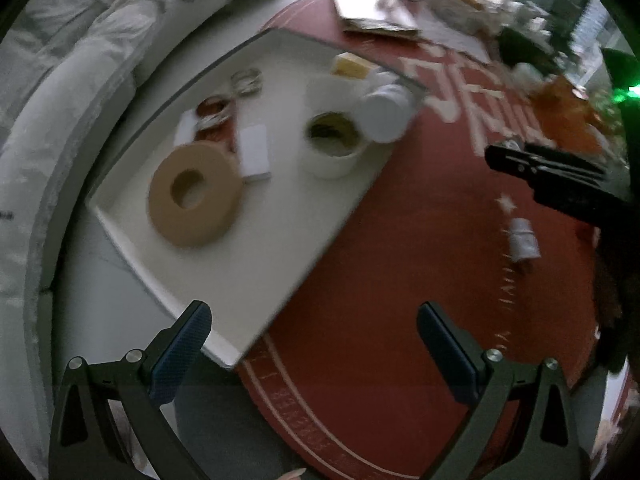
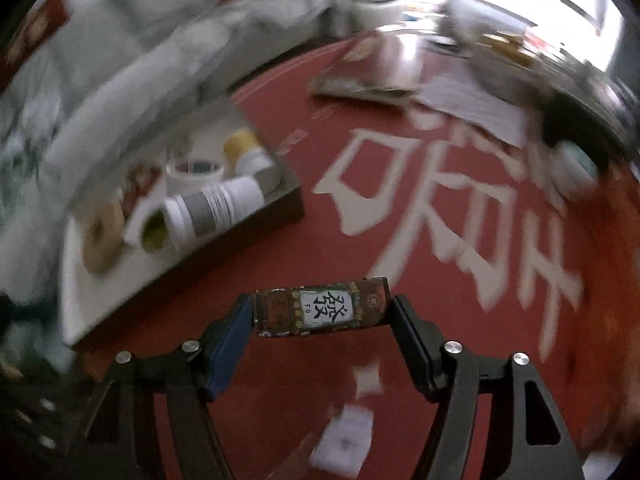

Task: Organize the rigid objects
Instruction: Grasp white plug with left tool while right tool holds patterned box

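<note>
A matt red cloth mat [image 1: 400,240] with white print lies beside a smooth white tray [image 1: 280,208] holding a matt brown paper tape roll [image 1: 196,194], while the printed box [image 2: 322,308] looks glossy cardboard.

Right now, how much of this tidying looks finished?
Partly. The white tray already holds a tape roll, a small bowl and a white bottle. The right gripper grips a patterned box. A small white item remains on the red mat.
</note>
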